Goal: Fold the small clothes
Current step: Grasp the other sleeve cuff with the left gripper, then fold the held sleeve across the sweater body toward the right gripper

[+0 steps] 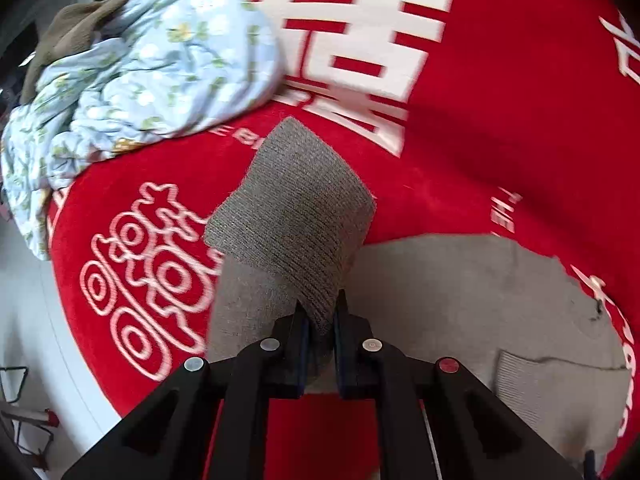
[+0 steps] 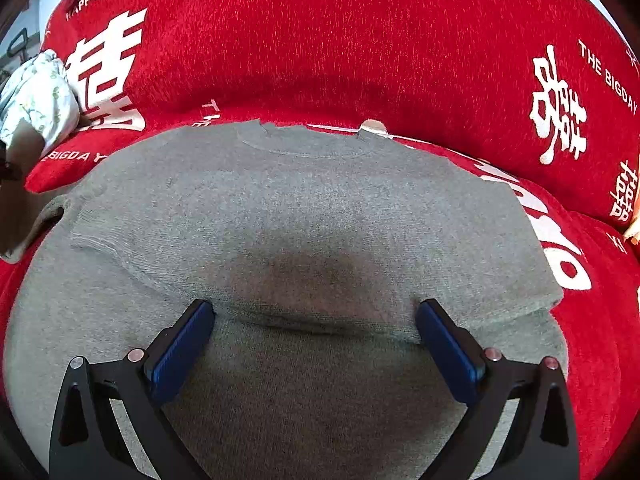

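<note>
A grey knit sweater (image 2: 304,208) lies spread on a red sofa cover (image 2: 360,40), its collar toward the backrest. In the left wrist view my left gripper (image 1: 321,312) is shut on the sweater's sleeve, whose ribbed cuff (image 1: 296,200) stands up past the fingertips, lifted off the cover. The sweater's body (image 1: 480,300) lies flat to the right of it. In the right wrist view my right gripper (image 2: 316,312) stands open, its blue pads (image 2: 184,344) wide apart and resting on the sweater's lower front, nothing pinched between them.
A crumpled light-blue floral cloth (image 1: 152,68) with a brown garment (image 1: 76,24) behind it is heaped at the sofa's left end, also seen as the floral cloth (image 2: 36,96) in the right wrist view. White floor (image 1: 28,300) lies beyond the seat's edge.
</note>
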A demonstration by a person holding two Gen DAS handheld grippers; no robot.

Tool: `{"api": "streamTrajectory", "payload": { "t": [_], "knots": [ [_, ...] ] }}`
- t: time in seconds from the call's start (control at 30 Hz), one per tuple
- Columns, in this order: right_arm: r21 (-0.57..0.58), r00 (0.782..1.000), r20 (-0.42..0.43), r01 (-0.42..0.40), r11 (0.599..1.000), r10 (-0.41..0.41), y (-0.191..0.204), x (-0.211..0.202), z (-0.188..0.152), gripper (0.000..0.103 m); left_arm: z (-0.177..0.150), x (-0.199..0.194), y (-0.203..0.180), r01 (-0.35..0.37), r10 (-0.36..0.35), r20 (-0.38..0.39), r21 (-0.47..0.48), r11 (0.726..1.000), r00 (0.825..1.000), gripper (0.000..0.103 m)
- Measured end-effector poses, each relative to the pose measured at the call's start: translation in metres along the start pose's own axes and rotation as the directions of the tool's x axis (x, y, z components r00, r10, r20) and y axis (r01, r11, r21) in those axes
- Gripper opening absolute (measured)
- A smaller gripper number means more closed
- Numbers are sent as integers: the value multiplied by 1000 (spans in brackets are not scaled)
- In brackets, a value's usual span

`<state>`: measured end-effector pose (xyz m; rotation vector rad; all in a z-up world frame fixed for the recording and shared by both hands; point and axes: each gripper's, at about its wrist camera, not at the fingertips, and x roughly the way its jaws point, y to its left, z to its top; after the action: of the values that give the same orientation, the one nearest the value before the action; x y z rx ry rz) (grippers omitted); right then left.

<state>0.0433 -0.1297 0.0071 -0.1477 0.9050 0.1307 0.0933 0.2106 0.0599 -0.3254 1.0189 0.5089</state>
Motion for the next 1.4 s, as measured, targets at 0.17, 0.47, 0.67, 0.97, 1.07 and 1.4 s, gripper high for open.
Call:
{"api": "streamTrajectory", "payload": {
  "t": [0.17,0.47,0.67,0.97,1.07,1.4],
  "knots": [
    [4,1000,-3,-10,1000,10,-1,1,0,102,-11,-9,-36,46,-44,-34,43,998,998,11],
    [14,998,-2,-61,998,61,-7,-9,-2,102,-35,-30,-85,54,-50,-35,136,989,998,11],
    [32,996,-24,-89,996,89,-19,-12,-12,102,-37,-41,-108,72,-68,-26,174,982,997,11],
    [108,992,15,-128,986,127,-41,-20,-18,102,-49,-63,-138,130,-119,-60,216,968,991,11],
    [106,992,16,-124,987,123,-45,-21,-20,102,-55,-73,-153,123,-114,-50,243,962,992,11],
    [155,994,27,-105,982,102,-71,-27,-29,102,-72,-82,-191,127,-111,-71,294,948,991,11]
  ]
}}
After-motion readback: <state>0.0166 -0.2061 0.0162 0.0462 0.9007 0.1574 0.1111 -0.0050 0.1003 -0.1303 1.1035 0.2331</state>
